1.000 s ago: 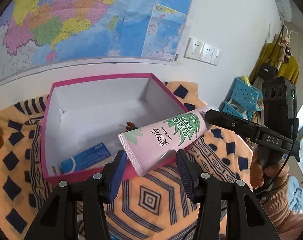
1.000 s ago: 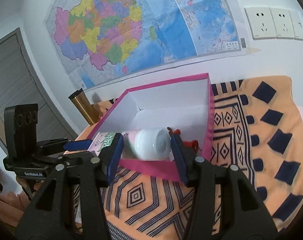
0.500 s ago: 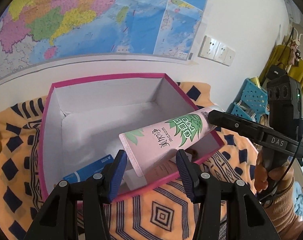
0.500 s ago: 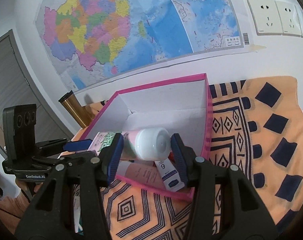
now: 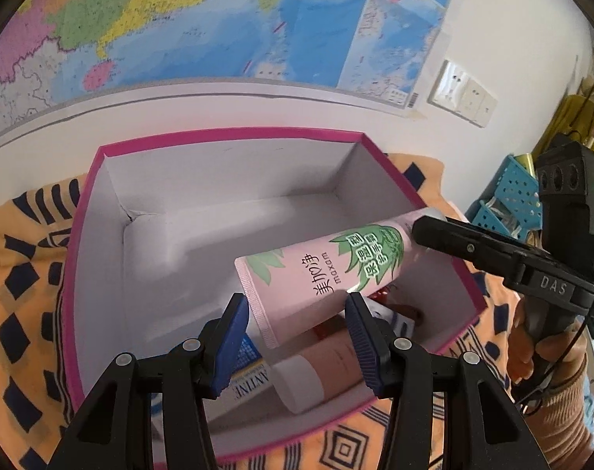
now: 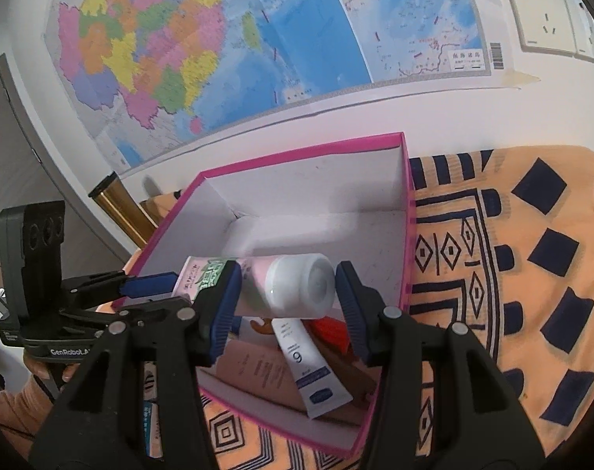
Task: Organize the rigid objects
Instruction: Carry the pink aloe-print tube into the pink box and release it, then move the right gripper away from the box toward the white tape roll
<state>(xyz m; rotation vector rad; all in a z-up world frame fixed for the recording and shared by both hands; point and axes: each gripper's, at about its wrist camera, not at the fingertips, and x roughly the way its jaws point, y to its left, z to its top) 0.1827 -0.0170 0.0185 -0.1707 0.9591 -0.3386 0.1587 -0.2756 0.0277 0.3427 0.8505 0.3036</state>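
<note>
Above, the pink plastic tube with green leaf print (image 5: pixel 320 278) hangs over the pink-rimmed white cardboard box (image 5: pixel 226 133); left gripper (image 5: pixel 295 327) clamps its crimped end; right gripper (image 6: pixel 287 293) clamps its white cap (image 6: pixel 300 282).

Far half of the pink-rimmed box (image 5: pixel 234 135) stands bare to its white floor, open from above. Near end is crowded: a white-capped tube (image 5: pixel 316 372), a blue carton (image 5: pixel 244 368) and a small white tube (image 6: pixel 308 364). The pink tube (image 5: pixel 320 278) spans the opening there.
</note>
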